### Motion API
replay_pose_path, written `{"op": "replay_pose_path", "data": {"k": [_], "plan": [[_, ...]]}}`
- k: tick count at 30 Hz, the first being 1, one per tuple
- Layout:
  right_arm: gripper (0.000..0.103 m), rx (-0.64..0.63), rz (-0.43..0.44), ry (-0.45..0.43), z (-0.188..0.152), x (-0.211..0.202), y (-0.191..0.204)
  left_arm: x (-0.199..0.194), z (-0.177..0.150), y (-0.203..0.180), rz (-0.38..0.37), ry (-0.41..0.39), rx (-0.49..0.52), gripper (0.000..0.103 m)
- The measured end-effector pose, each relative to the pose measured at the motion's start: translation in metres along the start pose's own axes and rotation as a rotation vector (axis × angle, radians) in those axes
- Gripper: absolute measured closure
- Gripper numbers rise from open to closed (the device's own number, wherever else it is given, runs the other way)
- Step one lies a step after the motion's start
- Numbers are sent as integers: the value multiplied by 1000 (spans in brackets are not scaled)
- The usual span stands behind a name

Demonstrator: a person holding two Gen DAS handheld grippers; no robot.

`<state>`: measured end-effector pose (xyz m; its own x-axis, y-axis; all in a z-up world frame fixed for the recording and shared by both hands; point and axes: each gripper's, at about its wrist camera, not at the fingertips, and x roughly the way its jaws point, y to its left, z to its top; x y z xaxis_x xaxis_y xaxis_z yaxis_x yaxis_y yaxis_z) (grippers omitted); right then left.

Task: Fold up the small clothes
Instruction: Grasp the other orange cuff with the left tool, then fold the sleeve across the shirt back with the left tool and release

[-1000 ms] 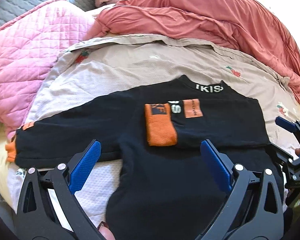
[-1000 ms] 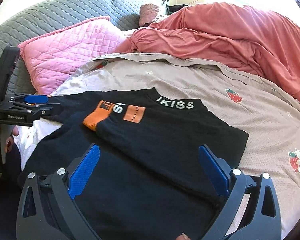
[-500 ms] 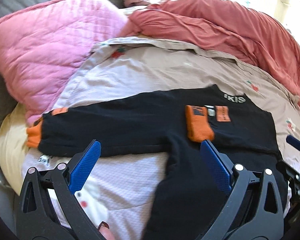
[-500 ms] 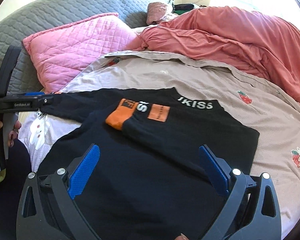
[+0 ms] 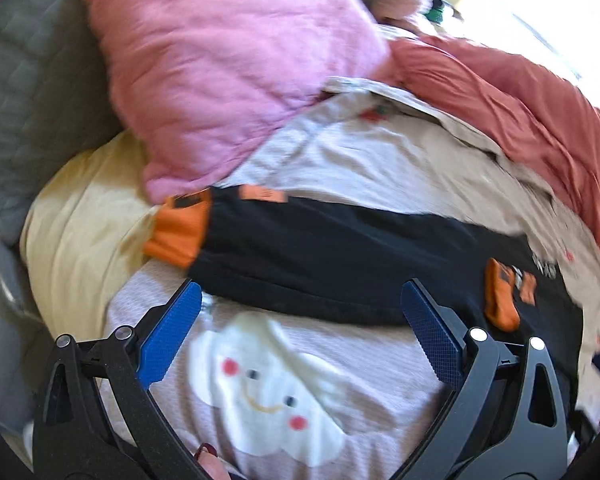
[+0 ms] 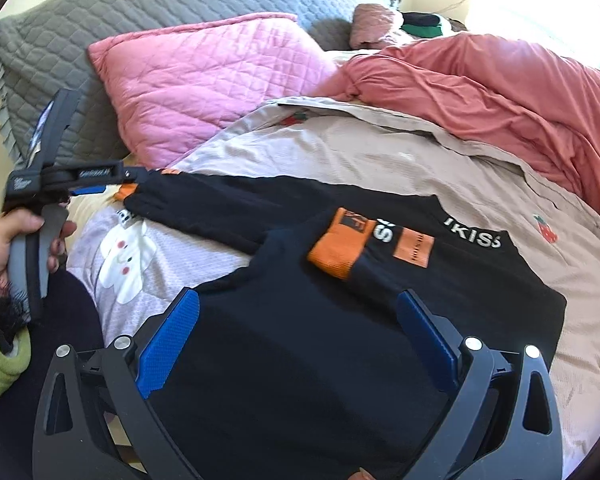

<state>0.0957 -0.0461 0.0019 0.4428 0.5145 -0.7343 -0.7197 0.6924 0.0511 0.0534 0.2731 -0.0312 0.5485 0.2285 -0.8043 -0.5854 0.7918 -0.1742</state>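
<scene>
A black sweater [image 6: 340, 320] lies spread flat on the bed, on a beige sheet [image 6: 380, 152] printed with small strawberries. It is a soft knit with ribbed orange cuffs and white lettering across its neckband. 1 sleeve is folded in across the chest, so its orange cuff [image 6: 338, 248] rests beside an orange patch near the collar. The other sleeve [image 5: 320, 248] stretches straight out to the side, and its orange cuff [image 5: 178, 228] ends near the corner of a pink pillow [image 5: 220, 60]. Under that sleeve lies a pale lilac cloth [image 5: 340, 360] with a white smiling cloud printed on it.

The count: 1 sweater, 2 sleeves, 2 orange cuffs, 2 grippers. Behind the sweater are 1 quilted pink pillow, 1 grey quilted cover [image 6: 140, 12] stitched in a scale pattern, and 1 crumpled salmon blanket [image 6: 500, 88].

The left gripper [image 5: 300, 336] hangs over the cloud cloth just short of the outstretched sleeve, its 2 blue-padded fingers [image 5: 170, 332] spread wide and nothing between them. The left view is blurred. In the right view this gripper shows from the side, gripped by a hand [image 6: 4, 240] with a green sleeve at the wrist.

The right gripper [image 6: 296, 340] sits low over the sweater's body, its fingers likewise parted wide and empty. The pads are textured blue strips on black frames with silver rivets.
</scene>
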Motion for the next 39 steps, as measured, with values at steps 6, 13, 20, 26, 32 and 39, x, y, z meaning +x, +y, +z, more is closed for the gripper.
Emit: {"op": "replay_pose_path", "data": {"k": [6, 13, 20, 26, 32, 39], "plan": [[4, 24, -5, 32, -1, 10, 3, 12, 4, 52, -9, 3, -226, 9], [4, 38, 6, 48, -5, 19, 5, 29, 10, 91, -17, 1, -413, 32], [4, 56, 9, 73, -15, 26, 3, 60, 17, 111, 19, 15, -506, 75], [4, 128, 28, 81, -25, 29, -9, 56, 26, 97, 17, -30, -421, 98], [4, 183, 24, 88, -32, 25, -25, 18, 34, 62, -103, -173, -290, 99], [4, 312, -25, 49, -40, 8, -67, 1, 19, -52, -280, -199, 15, 99]]}}
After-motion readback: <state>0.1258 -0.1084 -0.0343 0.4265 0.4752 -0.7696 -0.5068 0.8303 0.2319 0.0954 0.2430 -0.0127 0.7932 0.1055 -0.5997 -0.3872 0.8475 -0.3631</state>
